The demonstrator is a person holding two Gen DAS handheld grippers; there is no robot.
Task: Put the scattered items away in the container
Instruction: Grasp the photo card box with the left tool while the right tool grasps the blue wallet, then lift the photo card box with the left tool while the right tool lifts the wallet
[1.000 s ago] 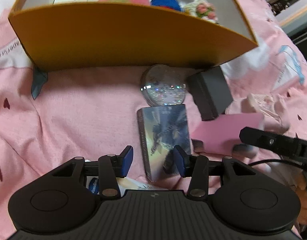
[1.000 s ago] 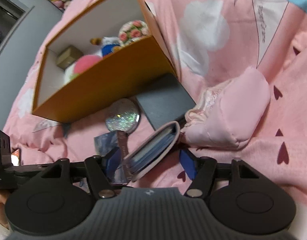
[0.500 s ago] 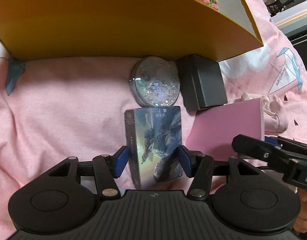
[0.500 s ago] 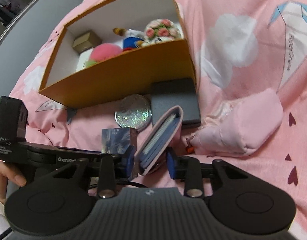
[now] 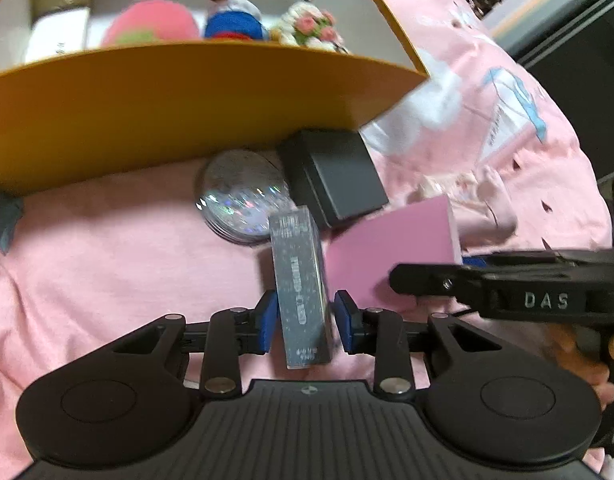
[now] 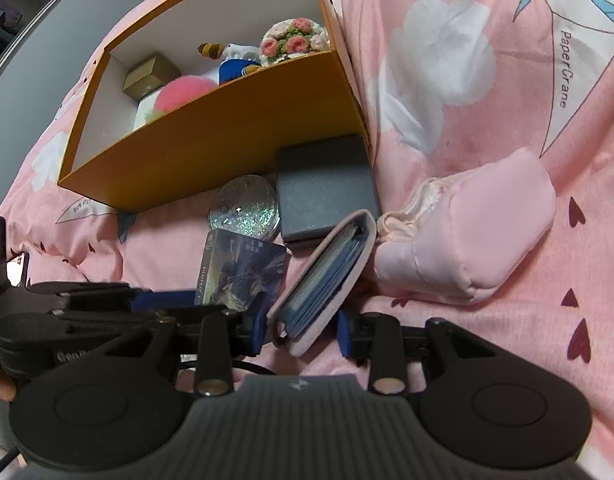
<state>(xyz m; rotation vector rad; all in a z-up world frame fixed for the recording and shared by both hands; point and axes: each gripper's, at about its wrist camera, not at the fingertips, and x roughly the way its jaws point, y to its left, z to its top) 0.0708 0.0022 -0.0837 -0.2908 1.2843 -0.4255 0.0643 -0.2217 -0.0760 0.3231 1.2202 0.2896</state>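
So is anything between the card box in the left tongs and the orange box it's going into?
Only the orange box's near wall stands in the way of the card box, which must be lifted over it. The glitter disc and black box lie low beneath.

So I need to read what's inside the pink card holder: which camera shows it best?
The right wrist view: the pink card holder faces the lens edge-on, showing its blue cards. The left wrist view shows only its plain pink cover.
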